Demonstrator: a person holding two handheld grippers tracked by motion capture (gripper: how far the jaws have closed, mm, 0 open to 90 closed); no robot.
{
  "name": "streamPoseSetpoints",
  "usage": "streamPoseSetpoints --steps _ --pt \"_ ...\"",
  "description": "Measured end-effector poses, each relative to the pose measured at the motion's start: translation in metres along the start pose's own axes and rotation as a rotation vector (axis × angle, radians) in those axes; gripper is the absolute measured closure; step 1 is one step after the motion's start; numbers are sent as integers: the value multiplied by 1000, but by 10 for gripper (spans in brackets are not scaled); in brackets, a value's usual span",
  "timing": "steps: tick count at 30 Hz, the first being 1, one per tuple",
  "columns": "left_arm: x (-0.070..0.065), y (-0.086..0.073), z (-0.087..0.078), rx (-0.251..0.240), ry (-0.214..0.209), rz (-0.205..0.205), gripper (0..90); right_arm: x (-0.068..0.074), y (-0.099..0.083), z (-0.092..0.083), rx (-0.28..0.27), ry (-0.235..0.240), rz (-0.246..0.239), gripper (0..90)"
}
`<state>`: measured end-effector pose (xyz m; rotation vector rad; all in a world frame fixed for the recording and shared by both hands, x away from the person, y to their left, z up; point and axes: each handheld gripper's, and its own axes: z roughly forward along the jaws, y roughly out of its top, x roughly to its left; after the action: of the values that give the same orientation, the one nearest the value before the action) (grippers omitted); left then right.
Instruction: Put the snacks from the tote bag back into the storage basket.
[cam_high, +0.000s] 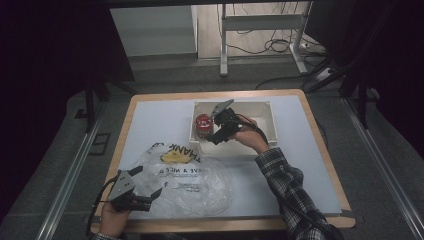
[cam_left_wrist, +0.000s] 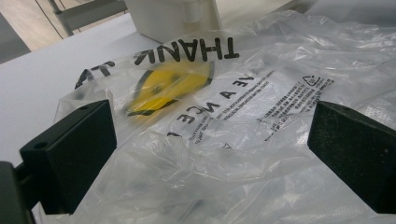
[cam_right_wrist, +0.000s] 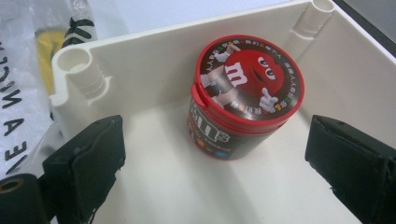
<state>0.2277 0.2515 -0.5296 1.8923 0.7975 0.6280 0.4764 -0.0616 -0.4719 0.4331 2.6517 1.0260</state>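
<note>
White bin (cam_right_wrist: 154, 70), candy tub (cam_right_wrist: 243, 102) inside

Open space flanks the candy tub (cam_right_wrist: 245, 100) inside the white box (cam_right_wrist: 154, 70), whose walls close off left corner.

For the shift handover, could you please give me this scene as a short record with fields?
Surface: table with a pale top
Container: white bin, open at the top
Bin content: red-lidded candy tub, upright, near a corner
Right gripper: inside the bin, jaws open on either side of the tub, not touching it
Left gripper: jaws open at the edge of the clear plastic bag
Bag: lies flat beside the bin, black lettering, yellow print
</note>
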Motion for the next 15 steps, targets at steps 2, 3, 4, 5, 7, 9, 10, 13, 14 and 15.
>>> streamPoseSetpoints --steps 2,3,4,5,7,9,10,13,14,15 --pt "0 0 0 0 1 0 10 2 -1 -1 -5 1 8 53" --pt "0 0 0 0 1 0 10 2 -1 -2 -6 0 10 53" --pt "0 0 0 0 2 0 11 3 -2 -2 -10 1 9 53" --pt "0 0 0 0 2 0 11 4 -2 -3 -10 1 15 52" --pt "0 0 0 2 2 2 10 5 -2 -4 -14 0 18 52" --pt "0 0 0 3 2 4 11 6 -3 -5 -21 5 23 52" --pt "0 0 0 3 3 3 10 6 -4 -6 -22 4 28 52" --pt "0 0 0 4 3 3 10 7 -6 -7 -24 3 31 52" --pt "0 0 0 4 3 3 11 8 -6 -7 -24 3 37 52" --pt "0 0 0 4 3 4 10 9 -7 -7 -23 3 42 52"
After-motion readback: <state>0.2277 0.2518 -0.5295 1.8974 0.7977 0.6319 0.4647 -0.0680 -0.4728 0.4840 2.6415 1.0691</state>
